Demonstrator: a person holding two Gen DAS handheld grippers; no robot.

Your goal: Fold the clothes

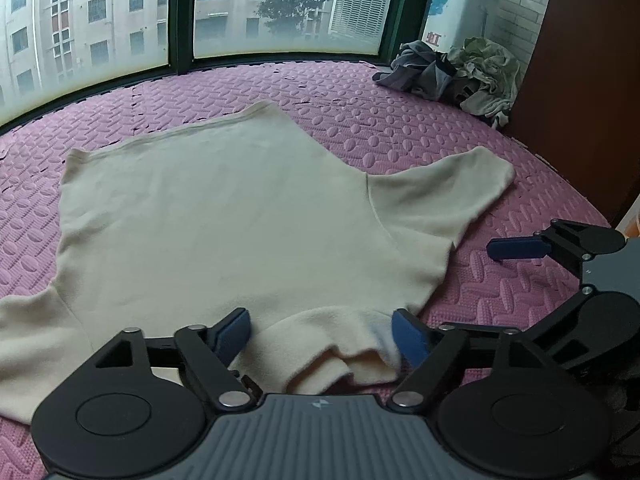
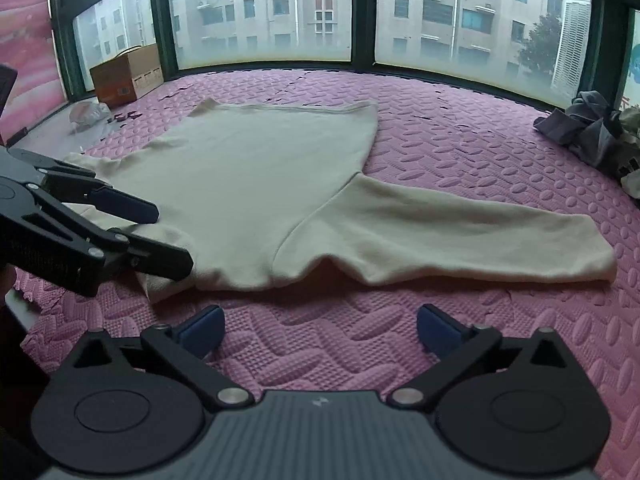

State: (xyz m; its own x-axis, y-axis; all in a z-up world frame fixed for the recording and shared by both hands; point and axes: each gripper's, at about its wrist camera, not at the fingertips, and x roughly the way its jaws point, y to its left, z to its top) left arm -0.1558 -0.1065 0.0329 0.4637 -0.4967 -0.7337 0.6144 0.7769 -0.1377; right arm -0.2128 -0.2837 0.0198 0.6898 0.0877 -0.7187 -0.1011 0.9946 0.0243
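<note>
Nearest us, our left gripper [image 1: 322, 334] fingers gape around the cream sweater [image 1: 224, 216] collar, unpinched, while our right gripper [image 2: 320, 330] fingers spread empty just short of its hem.

We note the sweater [image 2: 256, 184] flat on the mat [image 2: 460, 136], hem toward the windows [image 2: 264, 12]. Left gripper [image 1: 320, 336] straddles its collar; right gripper [image 2: 320, 334] over mat beside it. Clothes pile [image 1: 460, 72] far right, box [image 2: 128, 74] far left.
</note>
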